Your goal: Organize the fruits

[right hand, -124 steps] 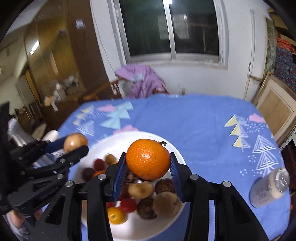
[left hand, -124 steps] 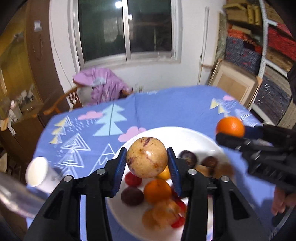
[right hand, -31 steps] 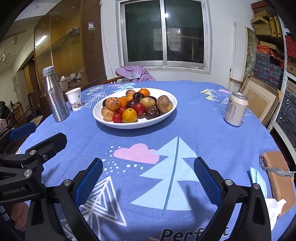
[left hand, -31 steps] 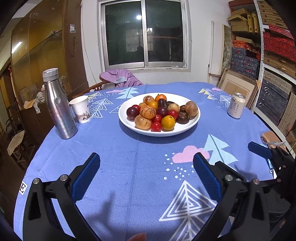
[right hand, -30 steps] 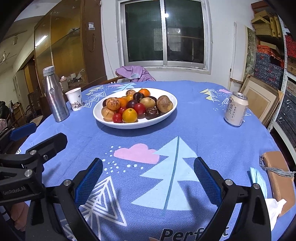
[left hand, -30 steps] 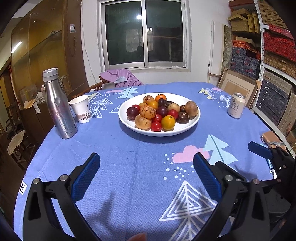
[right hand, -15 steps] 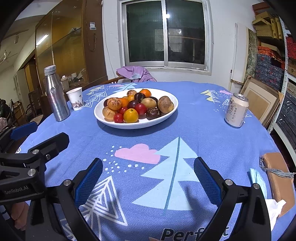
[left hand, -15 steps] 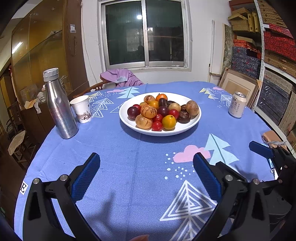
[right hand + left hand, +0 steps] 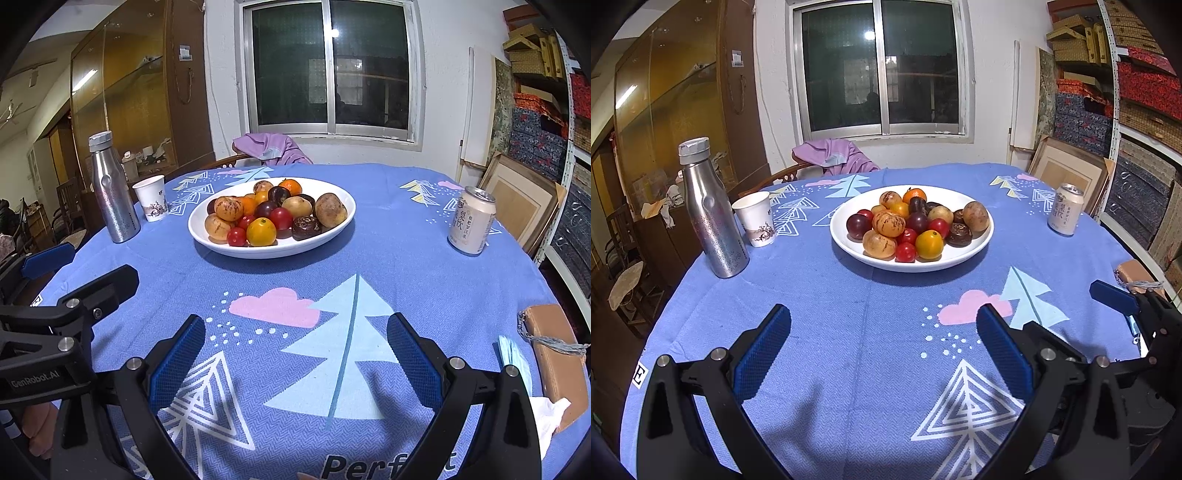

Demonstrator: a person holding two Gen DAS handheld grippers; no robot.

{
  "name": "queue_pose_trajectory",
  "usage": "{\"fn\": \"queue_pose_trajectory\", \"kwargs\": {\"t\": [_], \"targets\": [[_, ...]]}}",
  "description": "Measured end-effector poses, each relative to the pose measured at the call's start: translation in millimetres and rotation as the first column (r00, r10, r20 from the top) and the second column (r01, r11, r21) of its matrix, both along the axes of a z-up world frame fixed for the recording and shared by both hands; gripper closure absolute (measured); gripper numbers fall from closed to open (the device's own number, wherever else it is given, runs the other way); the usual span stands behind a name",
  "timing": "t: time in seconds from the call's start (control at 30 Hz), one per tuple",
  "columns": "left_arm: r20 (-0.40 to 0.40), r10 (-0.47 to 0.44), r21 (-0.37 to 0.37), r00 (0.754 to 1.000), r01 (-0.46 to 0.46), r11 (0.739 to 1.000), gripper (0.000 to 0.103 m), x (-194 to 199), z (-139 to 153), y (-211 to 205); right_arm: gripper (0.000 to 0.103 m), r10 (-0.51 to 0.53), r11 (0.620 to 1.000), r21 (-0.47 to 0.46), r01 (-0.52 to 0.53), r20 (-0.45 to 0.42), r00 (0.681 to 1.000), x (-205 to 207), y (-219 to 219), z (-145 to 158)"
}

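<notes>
Currently we hold left gripper (image 9: pixel 882 343) and right gripper (image 9: pixel 295 347) fingers apart, empty, near table (image 9: pixel 849 332) edge; plate (image 9: pixel 849 247) fruits (image 9: pixel 888 223) partly hide each other.

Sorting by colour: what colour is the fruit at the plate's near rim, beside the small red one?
Yellow-orange fruit, clearest in the right wrist view.

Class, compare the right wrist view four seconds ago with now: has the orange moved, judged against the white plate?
Yes. The orange was held above the white plate in the right claw; now it lies on the plate's far side.
</notes>
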State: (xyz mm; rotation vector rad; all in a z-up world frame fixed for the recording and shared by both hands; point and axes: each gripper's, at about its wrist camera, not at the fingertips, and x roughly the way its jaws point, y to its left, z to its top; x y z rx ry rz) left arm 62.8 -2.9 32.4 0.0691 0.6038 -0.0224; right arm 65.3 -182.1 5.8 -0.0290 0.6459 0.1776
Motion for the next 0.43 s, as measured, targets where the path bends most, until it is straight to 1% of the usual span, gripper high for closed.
{"fn": "queue_pose_trajectory", "kwargs": {"t": [0.13,0.43], "targets": [[0.004,0.026,0.007,1.000,-0.026,1.000,0.004,-0.4,-0.8,1.4,0.003,0.001,1.000,0.000,-0.001,0.002,1.000,-0.4,0.1,1.2],[-0.006,0.015,-0.009,1.000,-0.015,1.000,0.004,0.2,-0.6,2.9,0.003,0.000,1.000,0.002,0.000,0.004,1.000,0.3,-0.3,2.8]]}}
